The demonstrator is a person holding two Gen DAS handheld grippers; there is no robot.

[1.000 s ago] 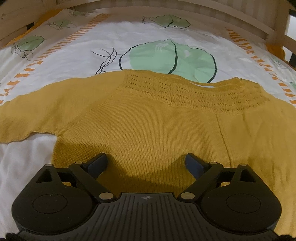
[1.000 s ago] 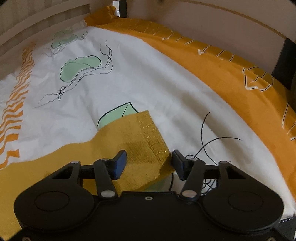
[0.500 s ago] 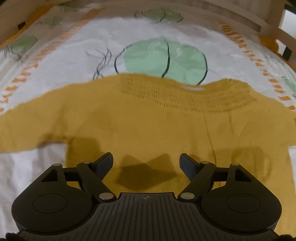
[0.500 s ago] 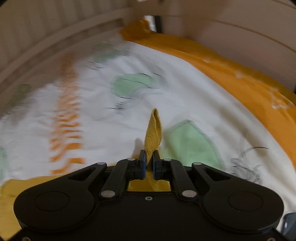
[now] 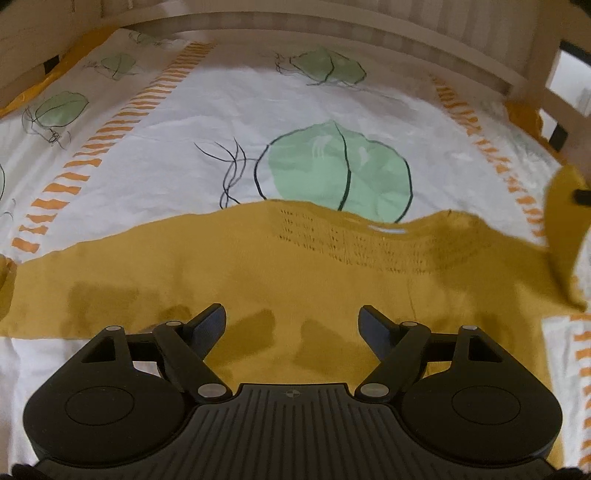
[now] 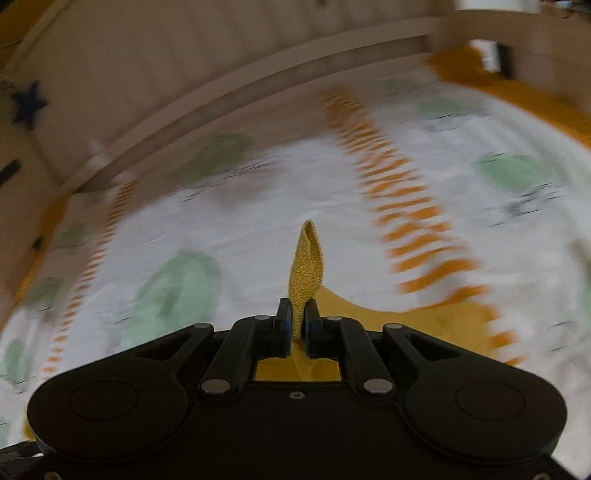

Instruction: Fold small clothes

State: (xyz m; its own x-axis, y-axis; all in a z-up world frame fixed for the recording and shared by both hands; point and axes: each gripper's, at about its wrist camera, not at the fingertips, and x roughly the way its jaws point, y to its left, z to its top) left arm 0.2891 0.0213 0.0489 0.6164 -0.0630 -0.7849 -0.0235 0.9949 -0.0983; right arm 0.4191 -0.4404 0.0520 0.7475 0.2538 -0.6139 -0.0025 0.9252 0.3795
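The mustard sweater (image 5: 258, 266) is lying flat across the printed bedsheet (image 5: 184, 122), its long axis running nine to three o'clock, directly at twelve o'clock of the left gripper (image 5: 293, 325), whose jaws are standing spread and empty above it. The right gripper (image 6: 295, 325), being nearer, is pinching the sleeve cuff (image 6: 306, 266), which is sticking up at twelve o'clock, probably for folding inward.

- Sweater (image 5: 236, 273), mustard knit: 1
- Grippers: 2, left gripper (image 5: 293, 319) and right gripper (image 6: 298, 325)
- Printed bedsheet (image 5: 207, 122): 1
- Wooden bed frame (image 5: 332, 26): 1
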